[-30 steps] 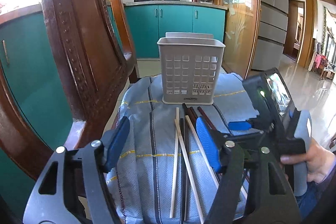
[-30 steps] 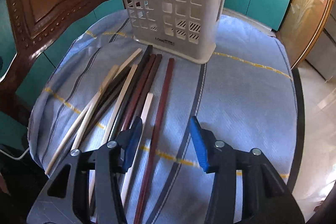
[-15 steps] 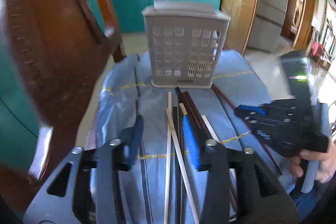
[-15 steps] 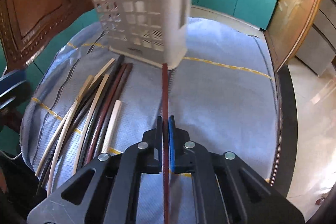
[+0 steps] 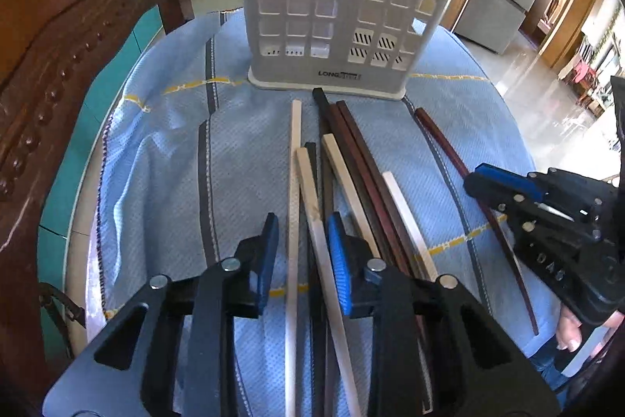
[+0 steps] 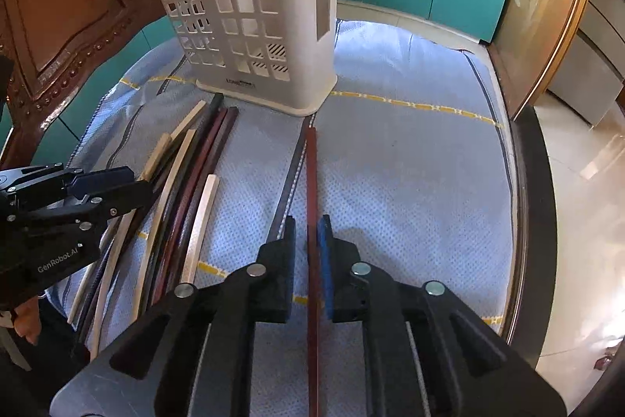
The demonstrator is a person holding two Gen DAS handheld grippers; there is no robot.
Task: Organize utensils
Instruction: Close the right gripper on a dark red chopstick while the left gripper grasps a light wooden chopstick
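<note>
Left hand-held gripper (image 5: pixel 302 256) closing around pale wooden chopsticks (image 5: pixel 312 206), right hand-held gripper (image 6: pixel 306 260) opening, pads off the thin, stiff, slippery red-brown chopstick (image 6: pixel 311 182); grip mid-shaft.

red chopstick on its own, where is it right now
In the right wrist view the red chopstick lies on the blue cloth between the right gripper's opening jaws, right of the bundle, tip toward the basket.

Left gripper (image 5: pixel 302 256): lowered from above the table onto the pale chopsticks (image 5: pixel 312 206), jaws closing around two. Right gripper (image 6: pixel 305 256): jaws clamped on the red chopstick (image 6: pixel 311 174), now opening slightly.
</note>
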